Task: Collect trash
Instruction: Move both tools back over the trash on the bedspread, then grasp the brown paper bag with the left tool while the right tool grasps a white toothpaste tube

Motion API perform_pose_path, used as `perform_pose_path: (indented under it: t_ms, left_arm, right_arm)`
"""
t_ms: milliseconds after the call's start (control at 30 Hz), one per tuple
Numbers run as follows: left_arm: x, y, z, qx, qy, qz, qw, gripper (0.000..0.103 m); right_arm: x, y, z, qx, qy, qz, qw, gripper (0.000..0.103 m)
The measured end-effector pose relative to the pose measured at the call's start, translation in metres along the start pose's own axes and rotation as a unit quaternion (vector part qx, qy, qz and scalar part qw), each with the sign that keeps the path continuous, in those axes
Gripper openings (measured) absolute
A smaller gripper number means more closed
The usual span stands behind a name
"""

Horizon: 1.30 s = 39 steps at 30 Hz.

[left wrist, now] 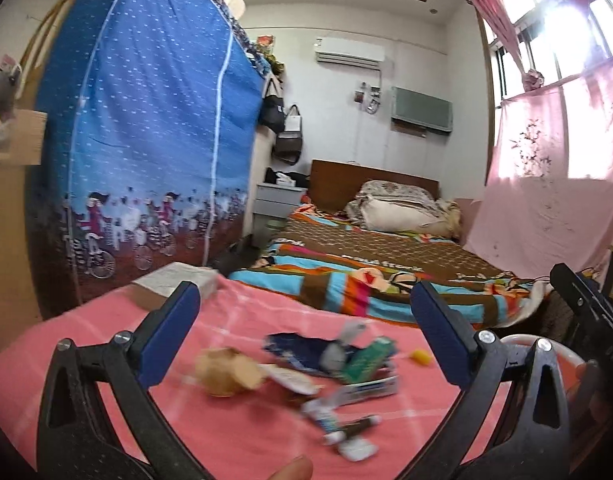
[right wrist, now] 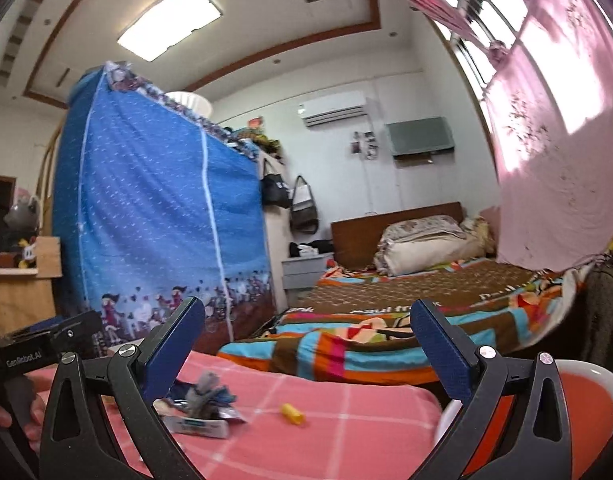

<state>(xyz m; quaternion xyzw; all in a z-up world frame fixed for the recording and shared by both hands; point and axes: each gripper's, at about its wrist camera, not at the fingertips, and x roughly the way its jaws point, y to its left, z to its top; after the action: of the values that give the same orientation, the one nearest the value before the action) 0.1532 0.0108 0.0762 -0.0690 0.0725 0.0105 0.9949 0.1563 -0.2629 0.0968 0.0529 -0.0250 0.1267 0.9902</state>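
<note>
The trash lies in a loose pile on the pink checked cloth, in the lower middle of the left wrist view. It is blurred, so only some pieces can be told: a crumpled brown paper, a dark blue wrapper, a green packet and some small tubes. A small yellow piece lies apart, to the right of the pile.

The left gripper stands wide open with nothing between its blue pads; the pile shows in the gap, lower in the frame. A fingertip is cut off at the bottom edge. In the right wrist view the right gripper is also wide open and empty. Its left finger hides part of the pile, and the yellow piece lies in free cloth between the fingers.

At the lower right of both views a white rim with an orange inside is mostly hidden; I cannot tell what it is. The cloth ends at a soft edge, and just behind it begins a bed with a striped cover. A blue fabric wardrobe fills the left side.
</note>
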Motion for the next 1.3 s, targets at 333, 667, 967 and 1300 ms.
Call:
perform_pose_path:
  t_ms: [333, 667, 967, 1300]
  left_arm:
    - [-0.001, 0.054, -0.006, 0.023, 0.024, 0.041, 0.9986, 0.103]
    - [0.052, 0.085, -0.023, -0.034, 0.183, -0.007, 0.9824, 0.101]
    - [0.082, 0.096, -0.039, -0.095, 0.256, -0.059, 0.9602, 0.066]
    - [0.083, 0.098, -0.044, -0.124, 0.271, -0.089, 0.9505, 0.028]
  right_arm:
    - [0.042, 0.047, -0.027, -0.024, 0.104, 0.019, 0.994, 0.103]
    - [0.090, 0.079, -0.072, -0.044, 0.267, 0.043, 0.962, 0.103]
    - [0.108, 0.083, -0.090, -0.044, 0.327, 0.054, 0.942, 0.098]
    - [0.116, 0.094, -0.099, -0.049, 0.357, 0.076, 0.930, 0.085]
